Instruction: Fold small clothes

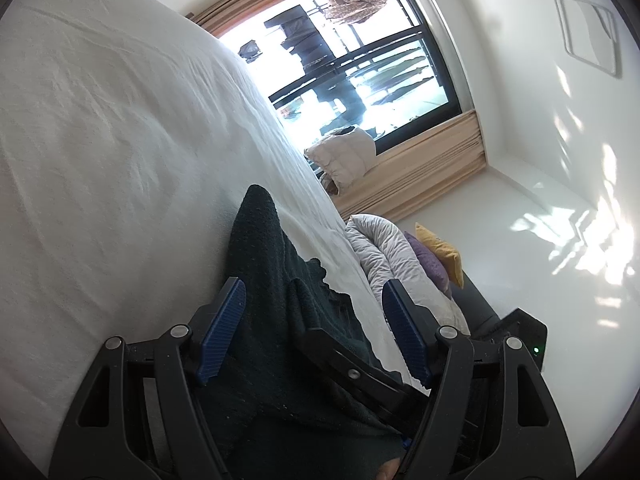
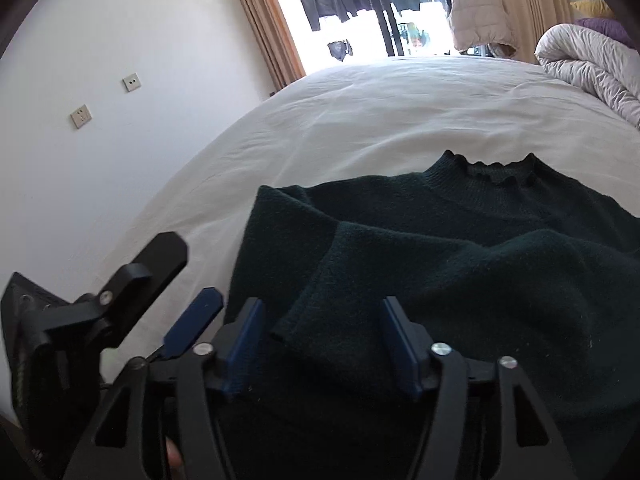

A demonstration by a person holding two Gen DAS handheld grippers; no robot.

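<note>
On white bed (image 2: 360, 120), dark green sweater (image 2: 460, 240) lies flat, sleeve (image 2: 320, 300) folded inward; right gripper (image 2: 320, 336) and left gripper (image 1: 314, 320) both gape empty, ready to regrip.

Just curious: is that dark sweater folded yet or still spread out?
Partly folded: the sweater has one sleeve laid across its front.

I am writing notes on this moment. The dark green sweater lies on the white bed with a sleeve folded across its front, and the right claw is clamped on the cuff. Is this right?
Not quite. The right claw is open, not clamped: the right wrist view shows its blue pads apart, the cuff lying loose between them. The dark green sweater does lie on the white bed with a sleeve folded across.
</note>
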